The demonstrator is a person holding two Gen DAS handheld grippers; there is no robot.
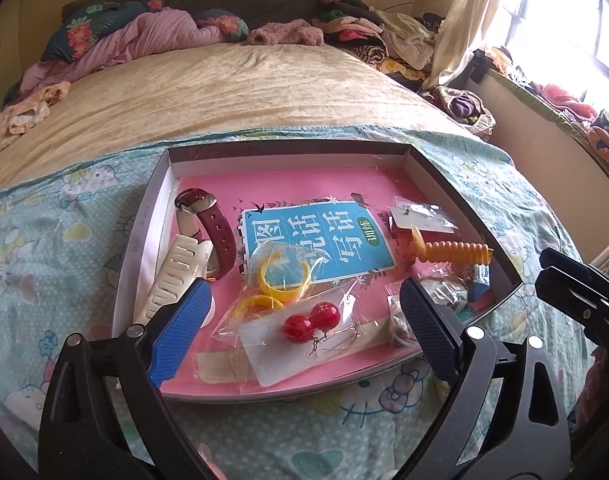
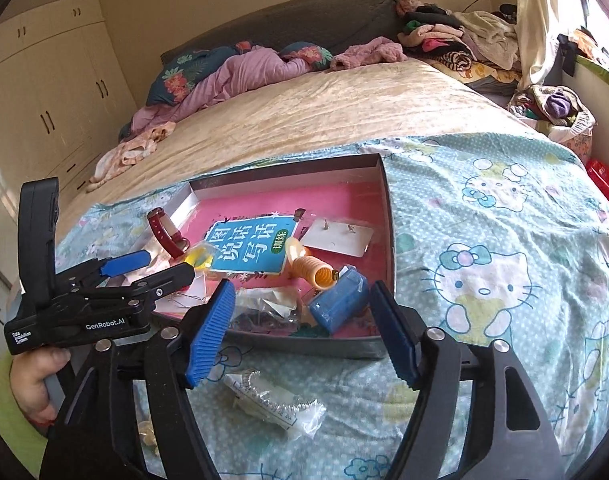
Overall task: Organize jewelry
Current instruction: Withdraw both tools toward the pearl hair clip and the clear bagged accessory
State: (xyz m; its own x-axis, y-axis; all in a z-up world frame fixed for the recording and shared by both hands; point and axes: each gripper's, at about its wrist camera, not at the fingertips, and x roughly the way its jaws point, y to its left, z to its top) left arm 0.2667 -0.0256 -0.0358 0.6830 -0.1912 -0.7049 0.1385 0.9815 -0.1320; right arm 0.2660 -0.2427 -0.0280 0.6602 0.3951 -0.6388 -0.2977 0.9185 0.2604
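Observation:
A shallow grey box point(image 1: 144, 236) with a pink floor lies on the bedspread. In it are a dark red watch point(image 1: 220, 232), a white hair clip point(image 1: 176, 276), bagged yellow rings point(image 1: 282, 276), bagged red bead earrings point(image 1: 312, 318), an orange spiral piece point(image 1: 452, 250) and a small blue box point(image 2: 336, 304). My left gripper point(image 1: 304, 332) is open, hovering over the red earrings bag without touching it. My right gripper point(image 2: 302, 332) is open at the box's near wall point(image 2: 304, 344), nothing between its pads. A clear bag with a silver chain point(image 2: 276, 400) lies on the bedspread under it.
A white earring card point(image 2: 336, 238) and a blue-labelled booklet point(image 1: 316, 240) also lie in the box. A hand point(image 2: 36, 376) holds the left gripper point(image 2: 156, 270). Piled clothes point(image 1: 368, 36) and a pink quilt point(image 1: 152, 36) fill the bed's far end. Wardrobes point(image 2: 44, 100) stand left.

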